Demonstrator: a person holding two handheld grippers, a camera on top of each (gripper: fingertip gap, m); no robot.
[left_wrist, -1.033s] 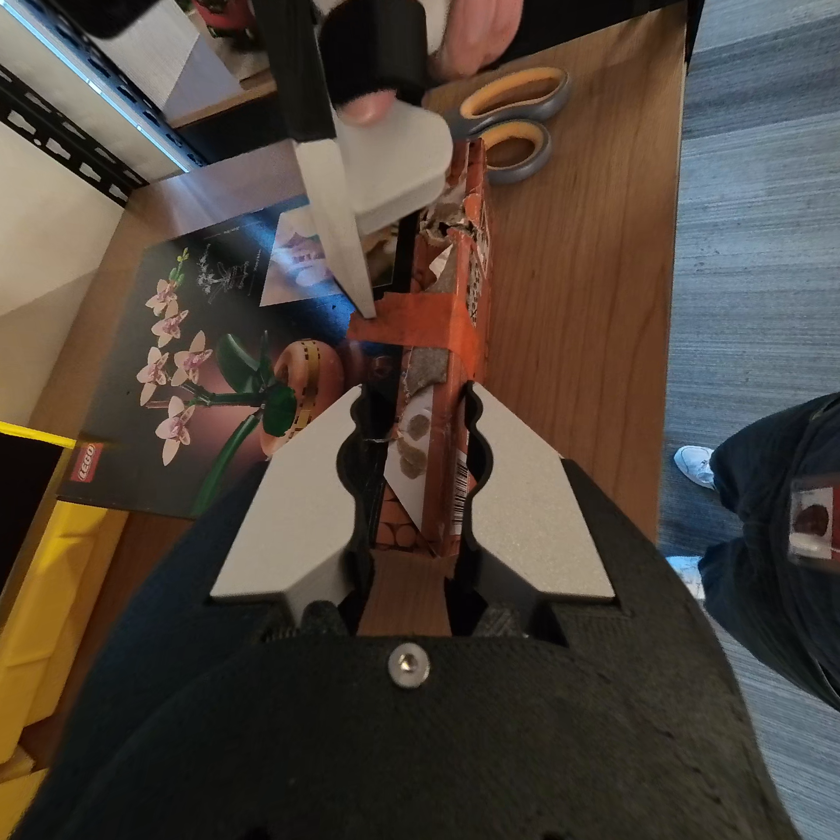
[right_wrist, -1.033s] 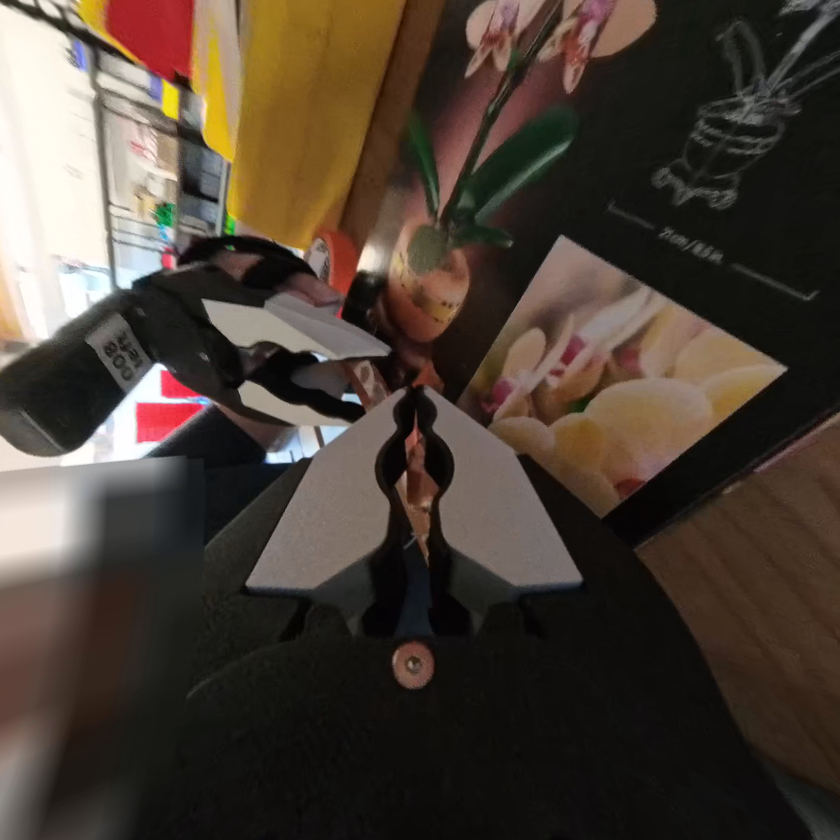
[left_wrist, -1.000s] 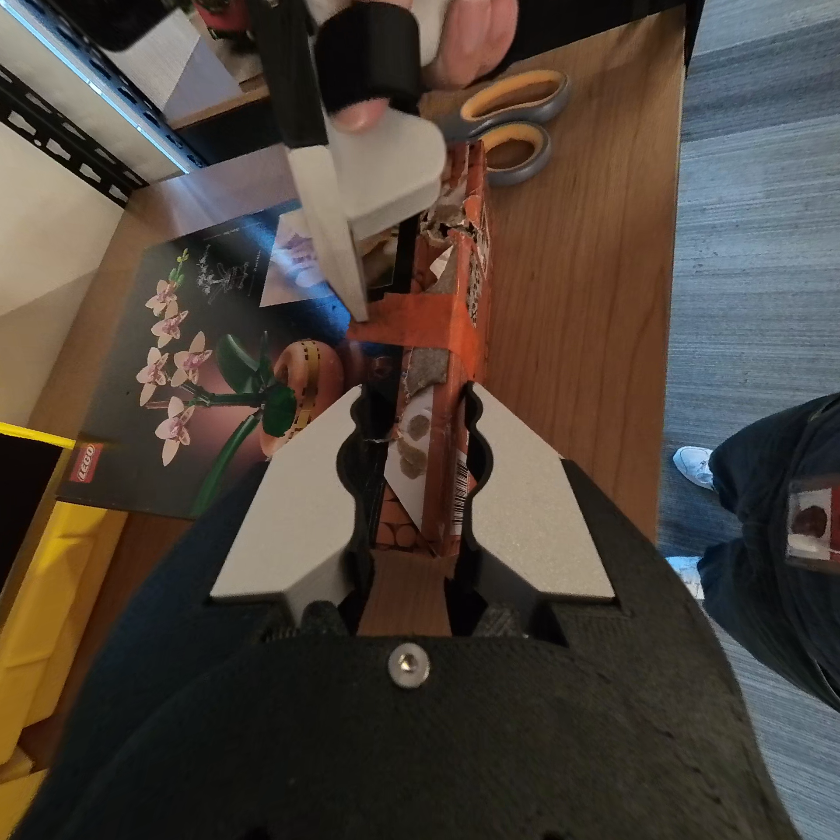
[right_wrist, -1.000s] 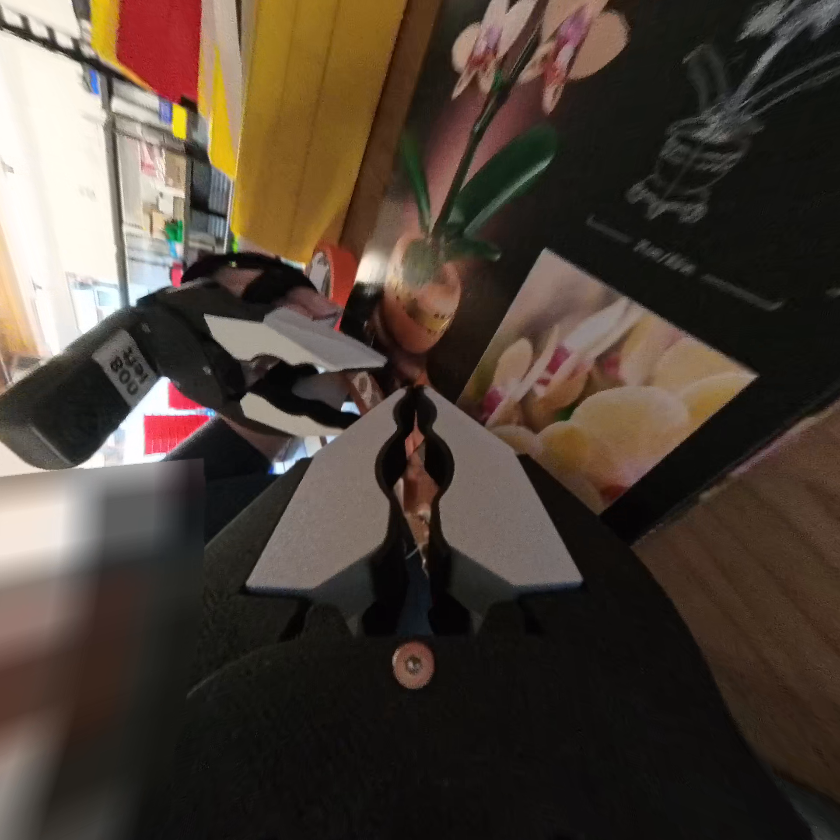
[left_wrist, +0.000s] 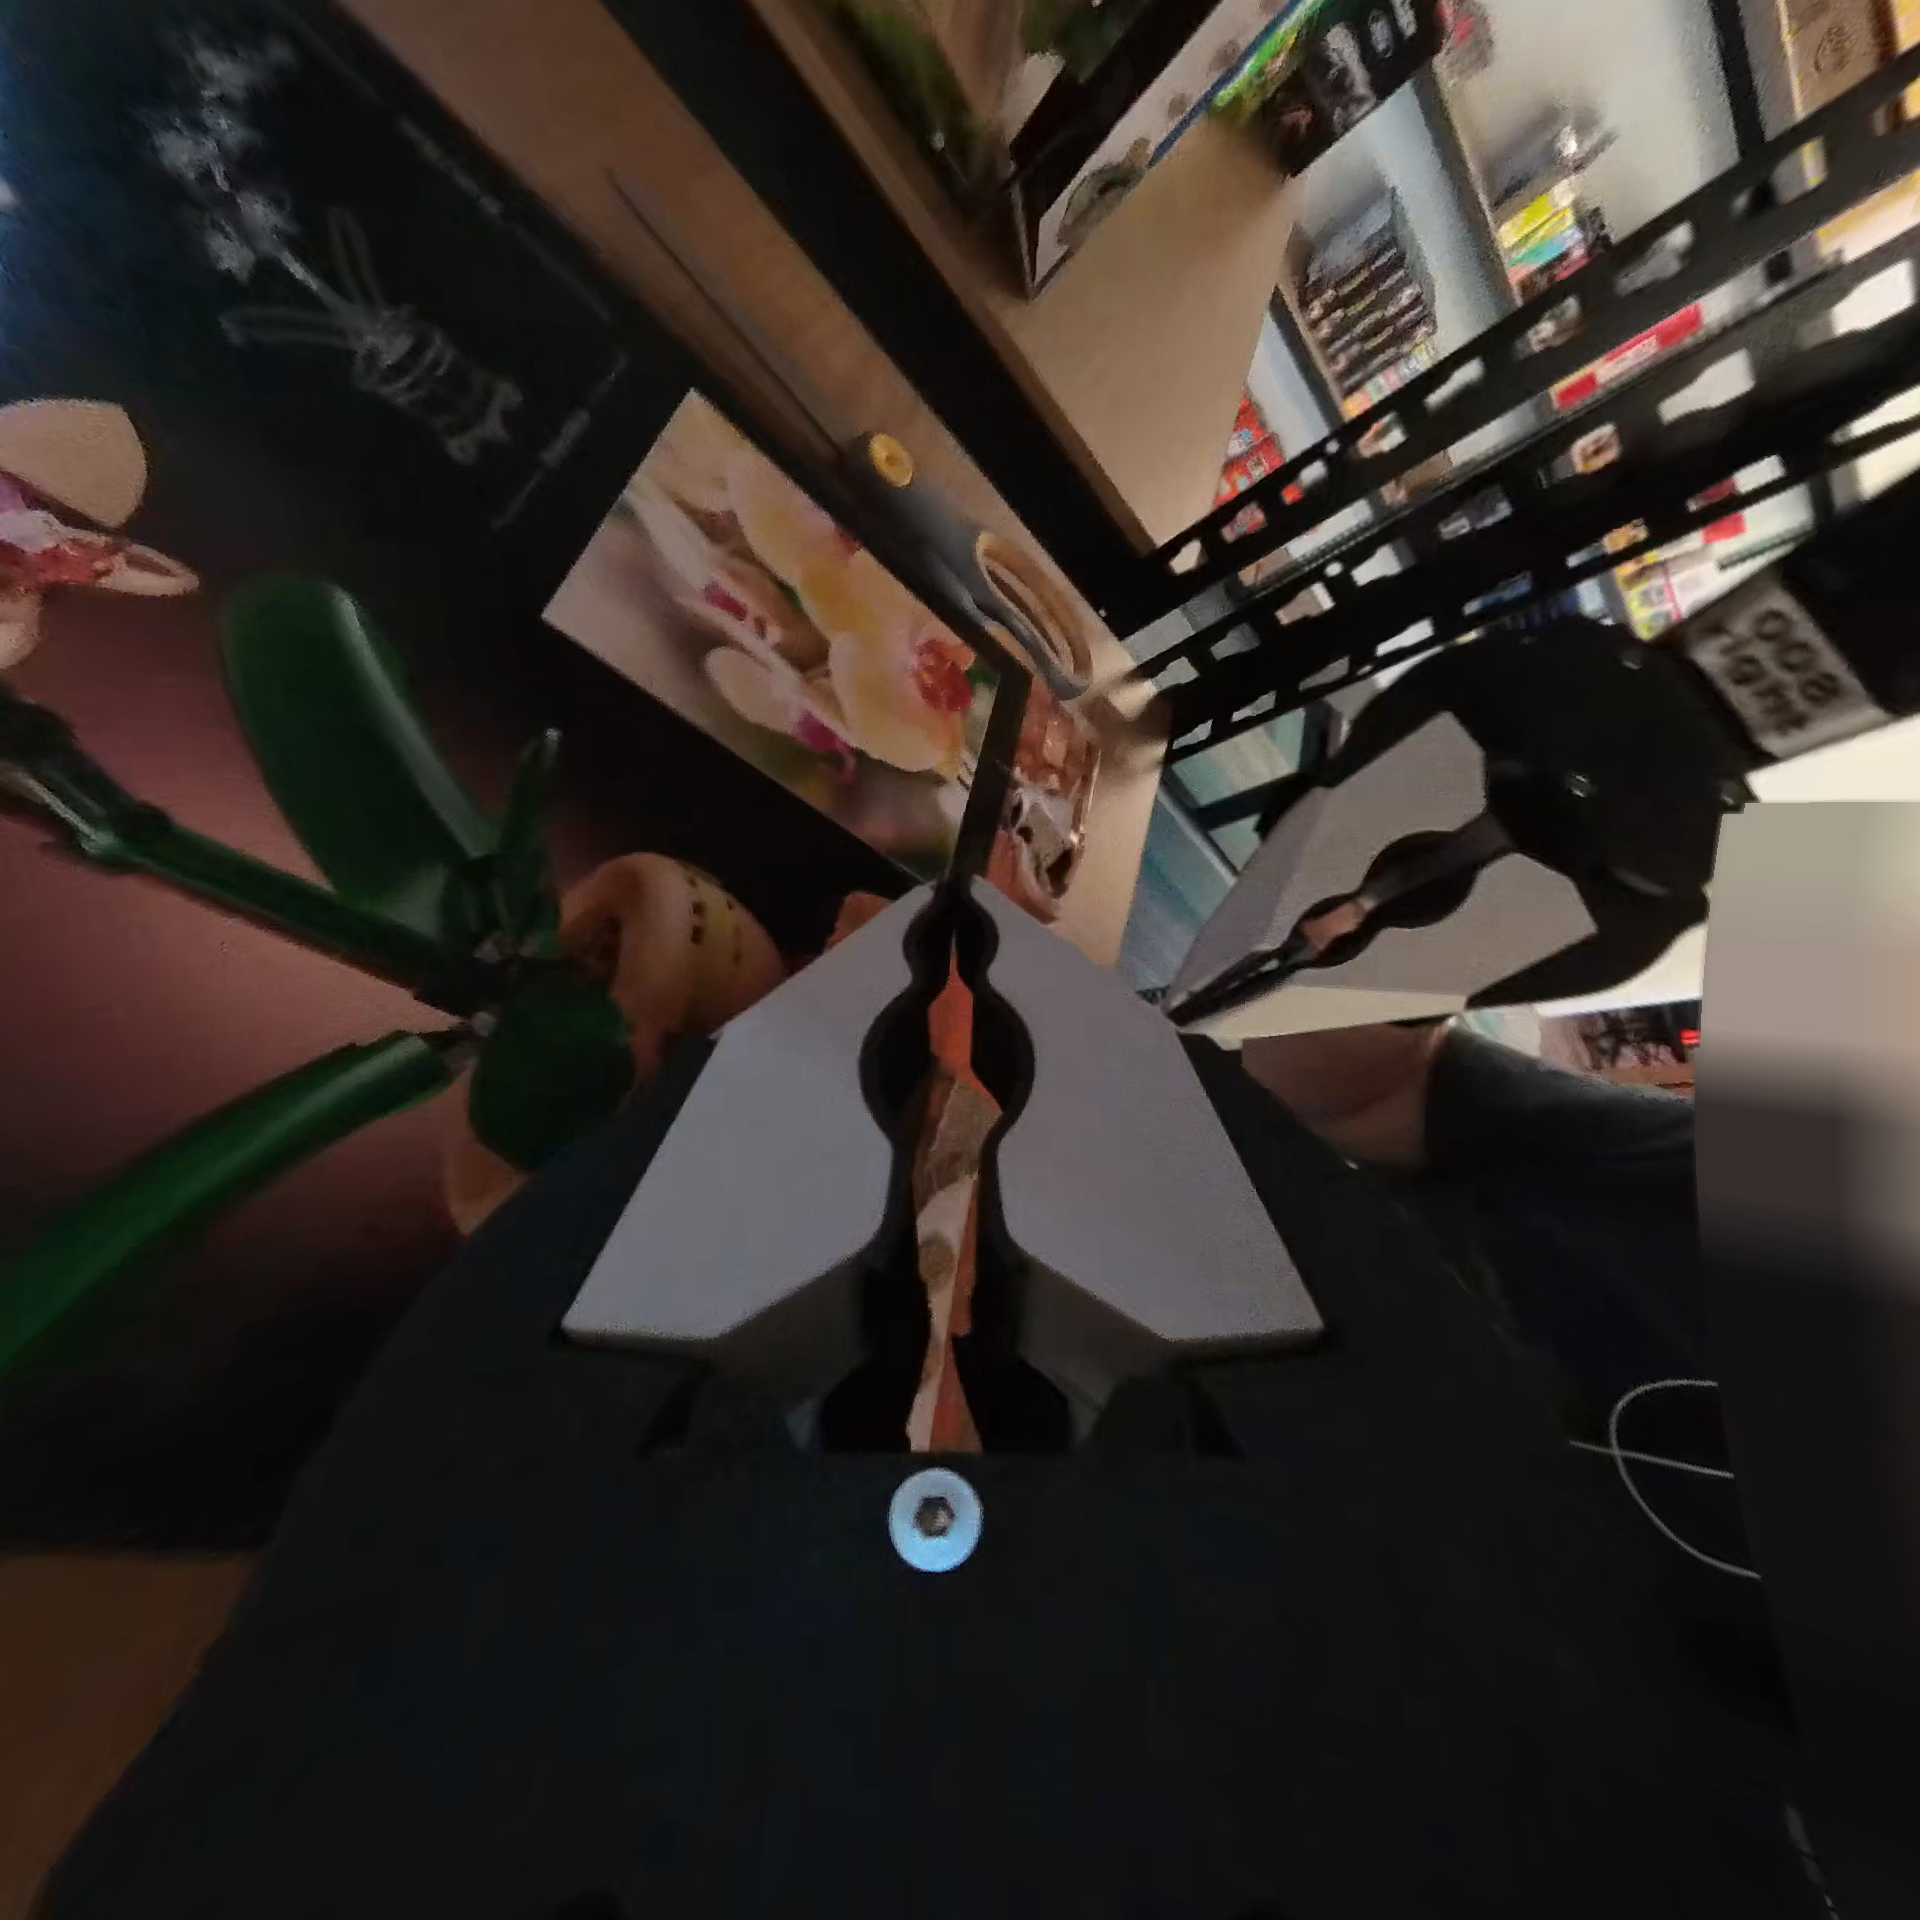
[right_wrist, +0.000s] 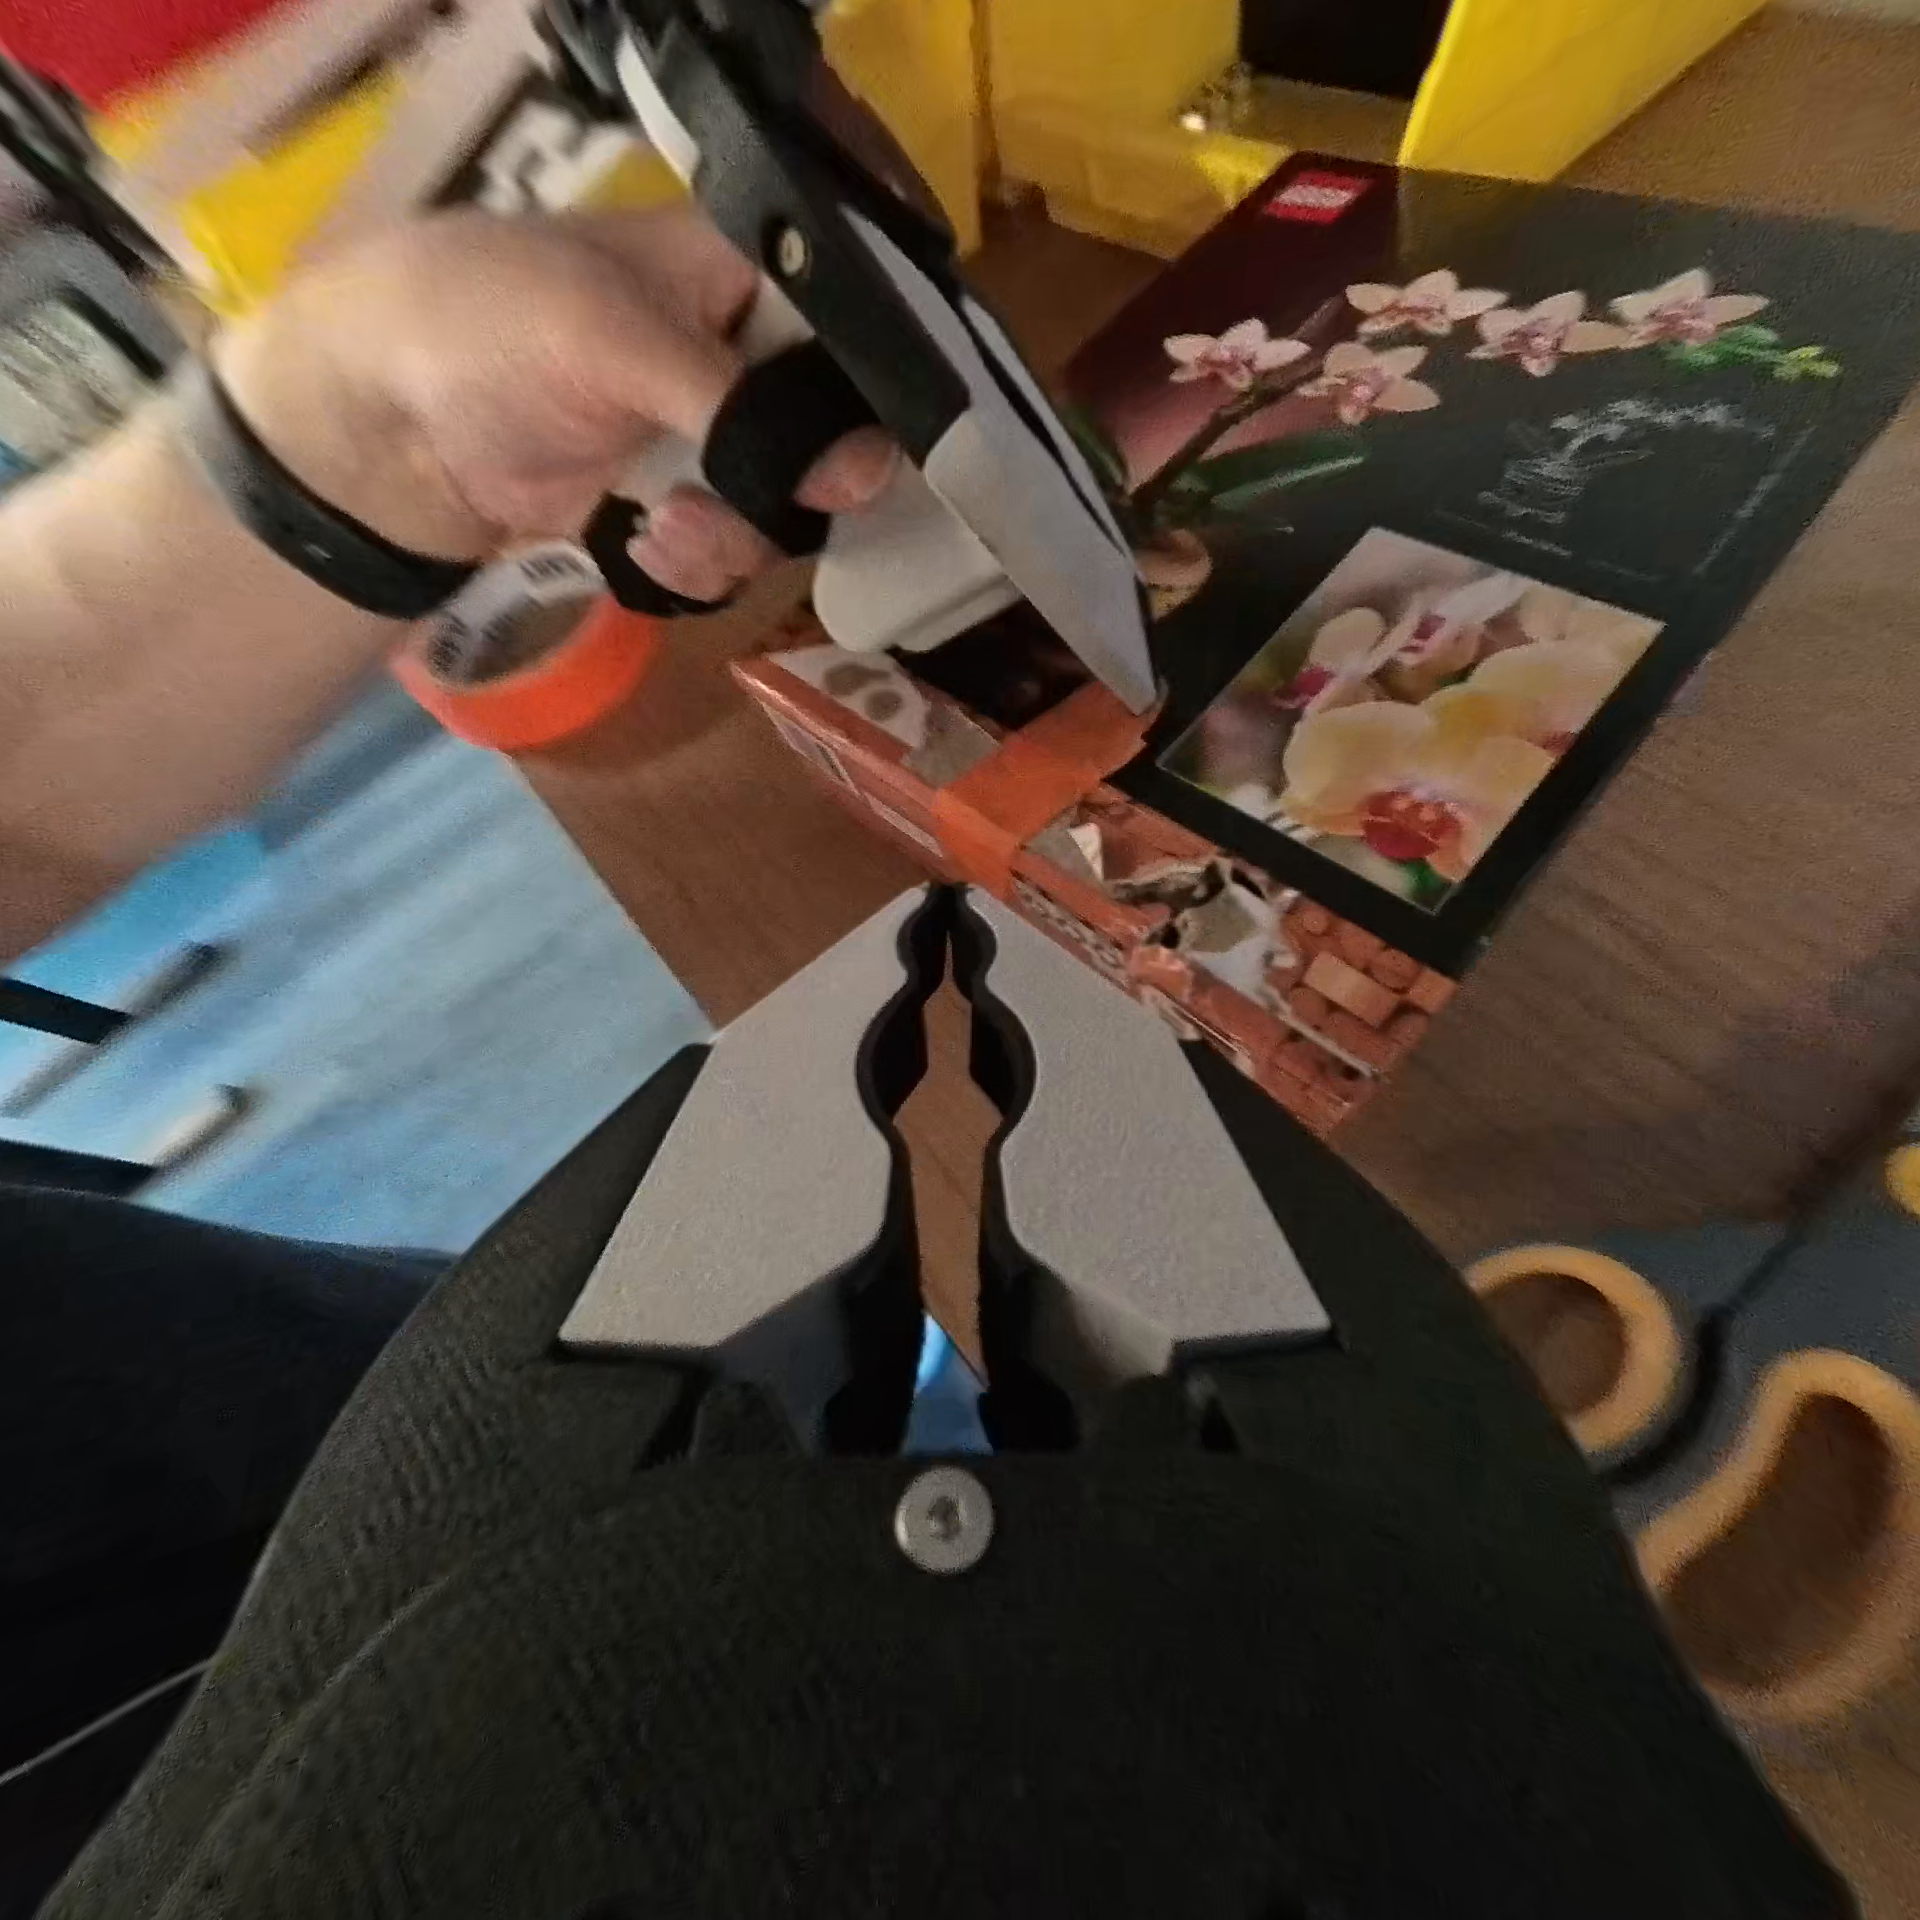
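- Left gripper (left_wrist: 951, 909) was squeezed almost fully closed, with just a sliver of gap. Its tip sat right on the carton (right_wrist: 1320, 987), at the far end of the tape strip (right_wrist: 1029, 790). A thin dark edge ran into the tip, but I couldn't tell whether anything was actually pinched.
- Right gripper (right_wrist: 951, 906) was also closed down to a narrow slit. Only bare table wood showed through it, so it held nothing. Its tip hovered just beside the carton's near side, close to the tape strip, and I couldn't say if they touched.
- The carton was orange, with a torn, ragged top. It lay flat on the table (right_wrist: 1683, 997), with the orange tape strip wrapped across its middle.
- The orchid box (right_wrist: 1558, 499) lay flat right against the carton's far side, which left the left gripper little room there.
- A hand (right_wrist: 468, 384) working the left gripper hung above the carton's left end and blocked the view past it.
- A tape roll (right_wrist: 530, 665) sat just left of the carton, under that hand.
- Scissors (right_wrist: 1766, 1507) with yellow handles were to the carton's right, well apart from it.
- Yellow bins (right_wrist: 1558, 94) stood beyond the carton, past the orchid box.
- Shelving (left_wrist: 1558, 343) packed with boxes rose further off behind the carton, and it was blurry.
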